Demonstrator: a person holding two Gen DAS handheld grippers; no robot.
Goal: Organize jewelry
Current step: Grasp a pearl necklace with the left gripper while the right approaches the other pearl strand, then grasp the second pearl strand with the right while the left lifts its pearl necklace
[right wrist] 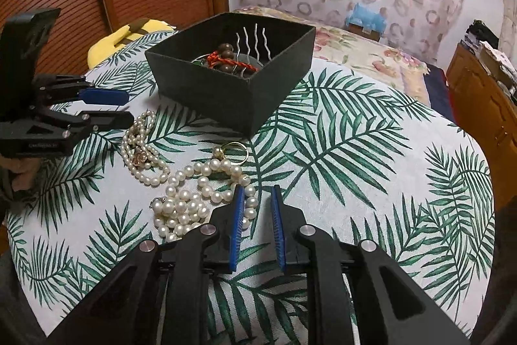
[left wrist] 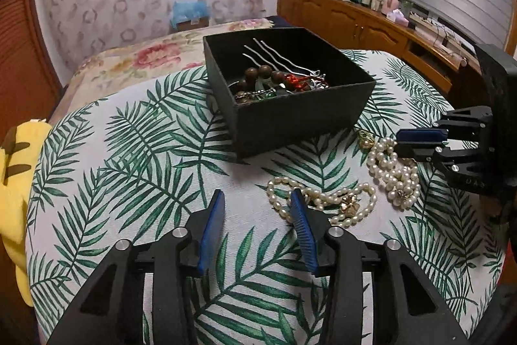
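A black open box [left wrist: 300, 115] [right wrist: 245, 96] on the leaf-print cloth holds brown beads [left wrist: 261, 73], a red piece and silver hairpins [left wrist: 274, 57]. Two pearl strands lie in front of it: a smaller-pearl one with a gold clasp [left wrist: 323, 202] [right wrist: 142, 157] and a larger-pearl one [left wrist: 391, 170] [right wrist: 194, 199]. A gold ring [right wrist: 234, 152] [left wrist: 365, 138] lies beside the box. My left gripper [left wrist: 257, 199] [right wrist: 126, 107] is open and empty, its right finger at the smaller strand's edge. My right gripper [right wrist: 257, 193] [left wrist: 399, 141] is open and empty over the larger strand.
The cloth covers a round table [right wrist: 387, 183]. A yellow plush [left wrist: 13, 183] hangs at its edge. A bed with floral cover [left wrist: 145, 54] lies behind, and a wooden cabinet [left wrist: 355, 18] with clutter runs along the window.
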